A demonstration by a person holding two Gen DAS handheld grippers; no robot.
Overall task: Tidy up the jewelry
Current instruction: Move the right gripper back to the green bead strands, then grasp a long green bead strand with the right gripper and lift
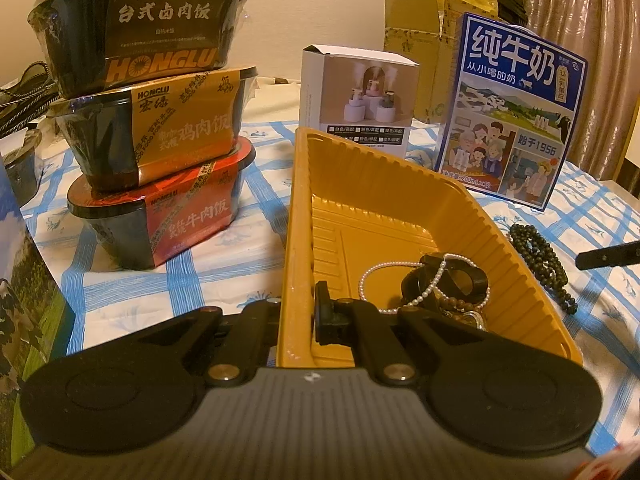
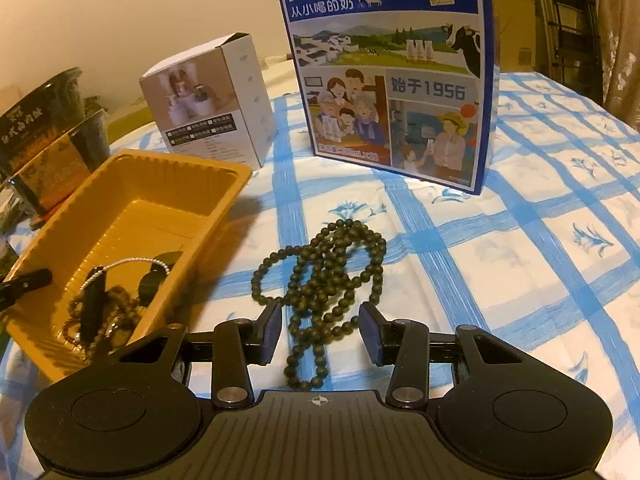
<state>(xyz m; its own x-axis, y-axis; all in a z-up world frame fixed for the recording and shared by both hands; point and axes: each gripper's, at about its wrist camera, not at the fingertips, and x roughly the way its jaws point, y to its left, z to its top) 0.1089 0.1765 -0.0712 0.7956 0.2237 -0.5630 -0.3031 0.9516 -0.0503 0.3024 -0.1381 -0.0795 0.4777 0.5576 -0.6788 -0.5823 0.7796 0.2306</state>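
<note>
A yellow plastic tray (image 1: 400,208) stands on the blue-checked cloth. My left gripper (image 1: 298,316) is shut on the tray's left wall, one finger outside and one inside. In the tray lie a pearl necklace (image 1: 384,270), black rings (image 1: 460,276) and a brown bead bracelet (image 1: 456,304). A long strand of dark green beads (image 2: 320,276) lies coiled on the cloth right of the tray (image 2: 120,200). My right gripper (image 2: 320,332) is open just over the strand's near loops, which run between its blue pads without being pressed. The strand (image 1: 540,256) and a right fingertip (image 1: 608,254) also show in the left wrist view.
Three stacked ready-meal bowls (image 1: 152,120) stand left of the tray. A white product box (image 1: 356,96) and a tall blue milk carton (image 1: 512,112) stand behind it, with cardboard boxes (image 1: 420,40) further back. The table edge (image 1: 624,192) runs at the far right.
</note>
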